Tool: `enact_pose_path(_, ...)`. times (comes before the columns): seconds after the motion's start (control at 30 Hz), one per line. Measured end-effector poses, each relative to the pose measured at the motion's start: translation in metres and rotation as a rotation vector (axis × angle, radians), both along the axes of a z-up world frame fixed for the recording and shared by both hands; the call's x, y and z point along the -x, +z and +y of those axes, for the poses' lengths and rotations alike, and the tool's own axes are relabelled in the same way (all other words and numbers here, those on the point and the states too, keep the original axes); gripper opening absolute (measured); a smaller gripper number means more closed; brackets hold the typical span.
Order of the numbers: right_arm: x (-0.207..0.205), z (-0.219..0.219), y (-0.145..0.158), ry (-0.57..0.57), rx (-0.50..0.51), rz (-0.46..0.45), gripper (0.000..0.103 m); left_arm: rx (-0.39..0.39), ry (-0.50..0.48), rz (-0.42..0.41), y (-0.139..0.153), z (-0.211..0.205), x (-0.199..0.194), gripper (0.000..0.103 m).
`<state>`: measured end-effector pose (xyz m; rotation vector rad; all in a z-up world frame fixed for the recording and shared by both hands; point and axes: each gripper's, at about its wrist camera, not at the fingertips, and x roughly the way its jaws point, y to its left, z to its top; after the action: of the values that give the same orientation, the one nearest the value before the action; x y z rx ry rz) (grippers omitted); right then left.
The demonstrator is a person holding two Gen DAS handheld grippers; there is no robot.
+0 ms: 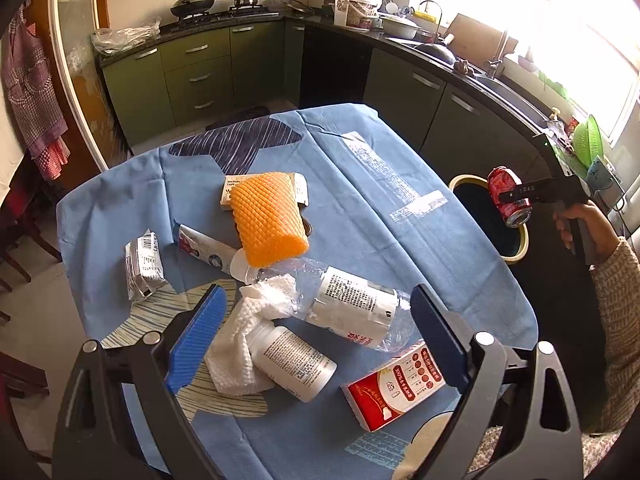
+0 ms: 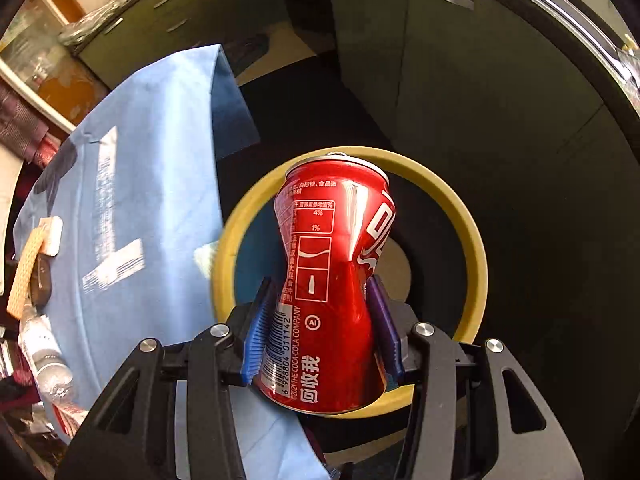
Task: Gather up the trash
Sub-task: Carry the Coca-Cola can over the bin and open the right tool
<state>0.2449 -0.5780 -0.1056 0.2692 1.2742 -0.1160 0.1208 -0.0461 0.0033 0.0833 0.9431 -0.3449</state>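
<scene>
The right tool [image 2: 320, 332] is clenched on a dented red can [image 2: 332, 280], its blue pads pressing the can's pinched waist, directly above the yellow-rimmed bin [image 2: 472, 240]. The step in hand is depositing the can; the next move calls only for parting the jaws so it drops inside the bin's rim. The left tool [image 1: 316, 336] hangs released over the table [image 1: 360, 184] beside the bin, straddling a crumpled tissue [image 1: 248, 328], white bottle [image 1: 296, 364] and clear plastic bottle [image 1: 352, 304] awaiting collection.
</scene>
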Motion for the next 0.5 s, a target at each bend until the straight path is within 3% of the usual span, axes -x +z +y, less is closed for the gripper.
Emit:
enact_pose_path(0.2,-0.016,-0.022,-0.032,-0.044,0.029,0.034,0.048,-0.008,0.017,0.008,-0.001,0.003,-0.001,0.088)
enact_pose_path(0.5,-0.004,-0.018,-0.027,-0.037,0.004,0.003,0.053,-0.011,0.051,0.036,-0.007,0.013,-0.001,0.09)
